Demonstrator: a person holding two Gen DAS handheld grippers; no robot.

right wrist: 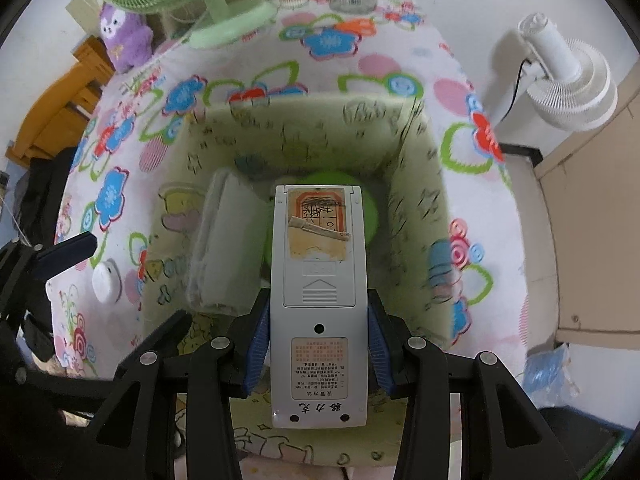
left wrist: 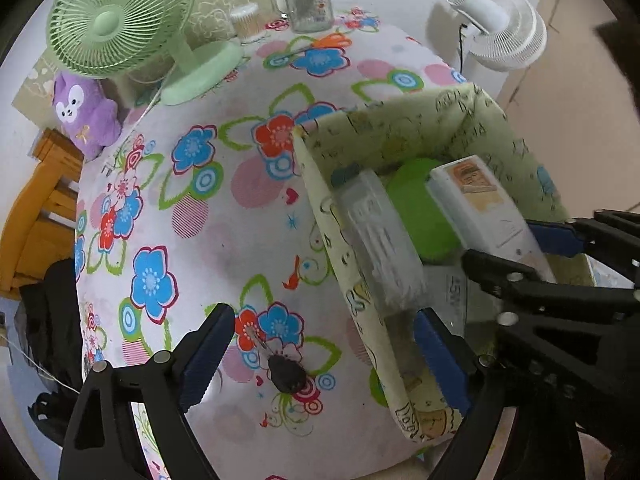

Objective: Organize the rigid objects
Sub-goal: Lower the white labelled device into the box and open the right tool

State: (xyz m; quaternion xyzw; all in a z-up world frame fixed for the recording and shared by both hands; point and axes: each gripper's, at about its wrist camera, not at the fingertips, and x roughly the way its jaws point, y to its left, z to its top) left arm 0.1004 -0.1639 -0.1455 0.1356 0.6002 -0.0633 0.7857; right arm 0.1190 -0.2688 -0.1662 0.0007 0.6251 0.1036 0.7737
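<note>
A pale green fabric storage box point(left wrist: 404, 128) point(right wrist: 416, 208) stands on the floral table. In it lie a clear plastic case point(left wrist: 380, 236) point(right wrist: 224, 240) and a green round lid point(left wrist: 424, 208) point(right wrist: 368, 200). My right gripper point(right wrist: 318, 344) is shut on a grey remote control point(right wrist: 318, 280) point(left wrist: 480, 204), back side up, held over the box. My left gripper point(left wrist: 324, 356) is open, its fingers astride the box's left wall, above a black car key point(left wrist: 286, 372) on the cloth. A small white round object point(right wrist: 106, 282) lies left of the box.
At the table's far end stand a green desk fan point(left wrist: 120, 20), a purple plush toy point(left wrist: 86, 112), a glass jar point(left wrist: 308, 0), a cotton-swab tub point(left wrist: 248, 20) and orange scissors point(left wrist: 324, 46). A white fan point(left wrist: 500, 28) stands off the right edge. A wooden chair point(left wrist: 36, 216) is at the left.
</note>
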